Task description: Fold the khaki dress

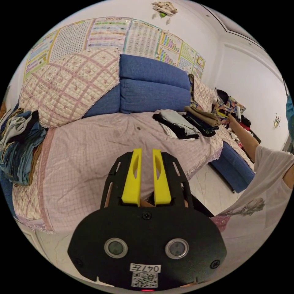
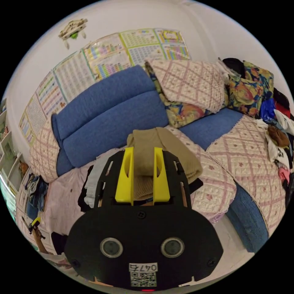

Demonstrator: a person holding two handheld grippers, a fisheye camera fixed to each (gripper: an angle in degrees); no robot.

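The khaki dress (image 2: 159, 144) lies folded on top of a stack of folded clothes (image 1: 180, 124) on the sofa seat; in the left gripper view the khaki dress (image 1: 200, 114) crowns that stack. My right gripper (image 2: 144, 153) is over it, both yellow jaws pressing a thick fold of khaki cloth that fills the gap between them. My left gripper (image 1: 147, 153) hovers above the pink checked sofa cover (image 1: 92, 159), its jaws a little apart with nothing between them. A person's arm (image 1: 245, 137) stretches out to the stack.
Blue sofa back cushions (image 1: 153, 82) and quilted pink pillows (image 1: 70, 82) stand behind the seat. A heap of jeans and clothes (image 1: 18, 144) lies at the left end. More loose clothes (image 2: 278, 131) and patterned cushions (image 2: 248, 85) sit at the right end. Pale floor (image 1: 208, 190) lies below the seat edge.
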